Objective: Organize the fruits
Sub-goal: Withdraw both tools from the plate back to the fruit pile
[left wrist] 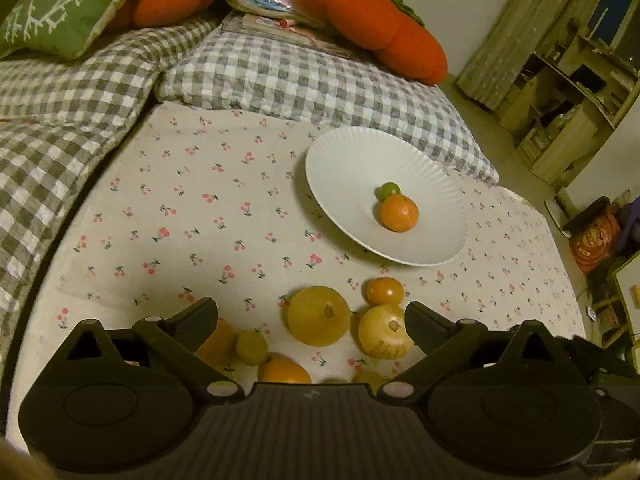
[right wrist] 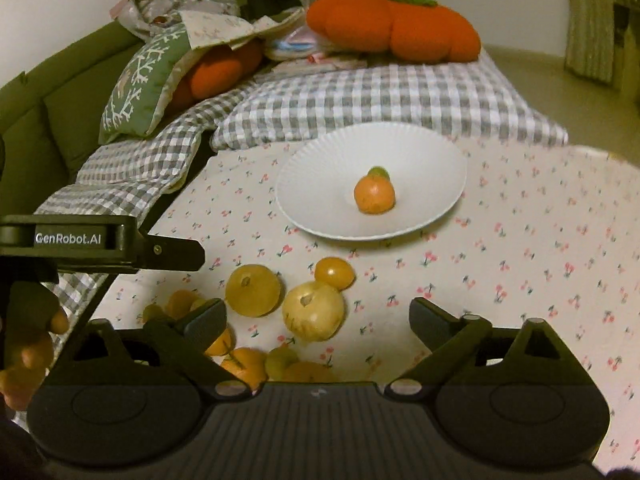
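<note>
On the cherry-print cloth (left wrist: 200, 208) your fruits (left wrist: 318, 316) lie loose below the white plate (left wrist: 348, 160) – an orange (left wrist: 399, 213) already on it – while left gripper (left wrist: 312, 320) and right gripper (right wrist: 316, 322) gape wide, holding nothing

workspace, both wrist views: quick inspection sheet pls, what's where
surface: cherry-print cloth, flat, over a table.
job's things: white plate holds one orange fruit touching a small green fruit; loose fruit pile on the cloth near the grippers.
clutter: nothing seen on the cloth besides fruit and plate.
grippers: left gripper open, empty, over the pile; right gripper open, empty.
cables: nothing seen.
surroundings: checked bedding, orange plush cushion, green pillow behind; shelves at right.
</note>
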`<state>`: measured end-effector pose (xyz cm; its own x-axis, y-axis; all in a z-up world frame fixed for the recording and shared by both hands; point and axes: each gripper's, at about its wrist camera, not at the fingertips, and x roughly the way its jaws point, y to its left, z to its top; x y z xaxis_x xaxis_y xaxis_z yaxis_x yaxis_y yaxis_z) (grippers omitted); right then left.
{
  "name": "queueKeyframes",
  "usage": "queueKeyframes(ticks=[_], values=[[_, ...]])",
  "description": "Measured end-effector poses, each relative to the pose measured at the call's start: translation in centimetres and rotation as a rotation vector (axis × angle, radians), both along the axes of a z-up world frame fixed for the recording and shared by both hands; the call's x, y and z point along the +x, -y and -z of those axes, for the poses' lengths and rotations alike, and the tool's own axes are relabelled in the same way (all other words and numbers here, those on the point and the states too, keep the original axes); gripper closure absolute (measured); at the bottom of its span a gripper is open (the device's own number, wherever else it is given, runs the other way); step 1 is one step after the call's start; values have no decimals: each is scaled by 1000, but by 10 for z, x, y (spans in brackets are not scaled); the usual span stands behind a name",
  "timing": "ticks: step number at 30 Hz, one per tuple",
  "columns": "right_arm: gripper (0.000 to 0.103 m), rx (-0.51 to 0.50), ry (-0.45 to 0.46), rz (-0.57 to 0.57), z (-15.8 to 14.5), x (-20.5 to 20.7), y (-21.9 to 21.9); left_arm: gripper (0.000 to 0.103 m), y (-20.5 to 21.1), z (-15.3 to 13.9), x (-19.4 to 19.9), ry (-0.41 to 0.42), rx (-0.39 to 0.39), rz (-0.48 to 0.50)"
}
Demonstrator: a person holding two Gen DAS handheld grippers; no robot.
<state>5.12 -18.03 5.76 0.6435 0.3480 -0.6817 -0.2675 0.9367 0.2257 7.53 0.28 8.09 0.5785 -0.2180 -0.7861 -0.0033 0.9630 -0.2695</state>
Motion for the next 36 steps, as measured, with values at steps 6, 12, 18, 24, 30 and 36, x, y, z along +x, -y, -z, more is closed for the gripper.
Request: queueKeyframes(ticks=[6, 12, 18, 24, 30, 36], values=[[14, -10, -38, -16, 1, 0, -1, 12, 4, 2, 1, -5, 22, 15], [19, -44, -72, -2, 6, 4, -2, 13, 13, 10, 4, -18, 59, 21], [21, -73, -96, 20, 13, 7, -1, 17, 20, 23, 11, -48, 95, 27], [29, -107, -91, 5, 18, 8, -5, 28, 27, 34, 16, -72, 120, 41], [31, -124, -82, -17, 22, 7, -12, 32, 33, 41, 21, -81, 139, 57], [31, -148, -61, -48, 27, 6, -22, 41, 36, 51, 28, -100, 156, 59]])
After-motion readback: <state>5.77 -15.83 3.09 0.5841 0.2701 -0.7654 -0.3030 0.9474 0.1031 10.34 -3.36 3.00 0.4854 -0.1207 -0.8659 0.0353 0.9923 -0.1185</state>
